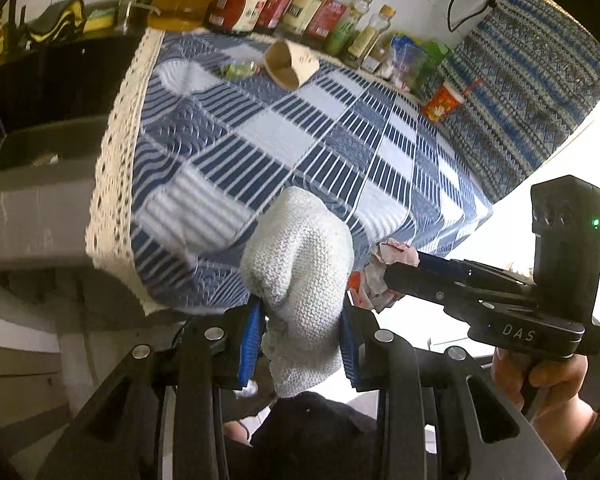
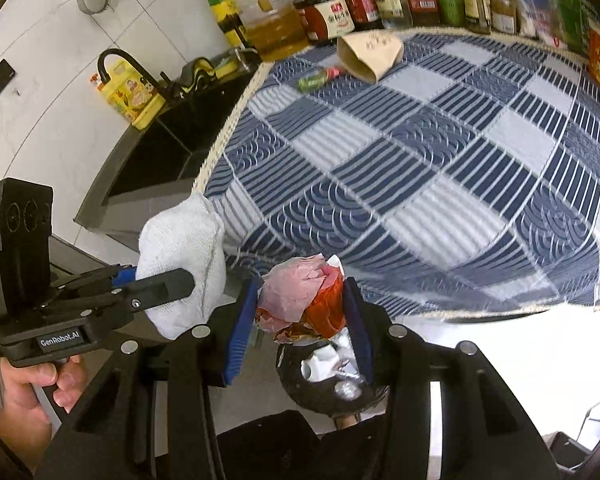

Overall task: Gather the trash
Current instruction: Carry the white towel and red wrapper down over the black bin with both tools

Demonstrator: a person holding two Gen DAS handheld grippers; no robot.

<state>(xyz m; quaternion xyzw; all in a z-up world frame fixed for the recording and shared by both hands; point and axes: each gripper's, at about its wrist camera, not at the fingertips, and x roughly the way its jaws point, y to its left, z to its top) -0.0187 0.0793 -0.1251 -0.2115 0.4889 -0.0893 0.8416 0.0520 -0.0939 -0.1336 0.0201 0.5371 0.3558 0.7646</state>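
Between the blue pads of the right gripper [image 2: 300,312], just off the near edge of the checked tablecloth [image 2: 440,168], crumpled red-and-pink trash [image 2: 300,296] was clamped above a dark bin [image 2: 300,392], while a white knitted cloth [image 1: 300,280] was gripped by the left gripper [image 1: 300,328].

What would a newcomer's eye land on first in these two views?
Most striking is the white knitted cloth clamped in the left gripper, beside the crumpled pink and red wrapper pinched in the right gripper, both past the near edge of the blue checked tablecloth. A squashed paper cup lies at its far side.
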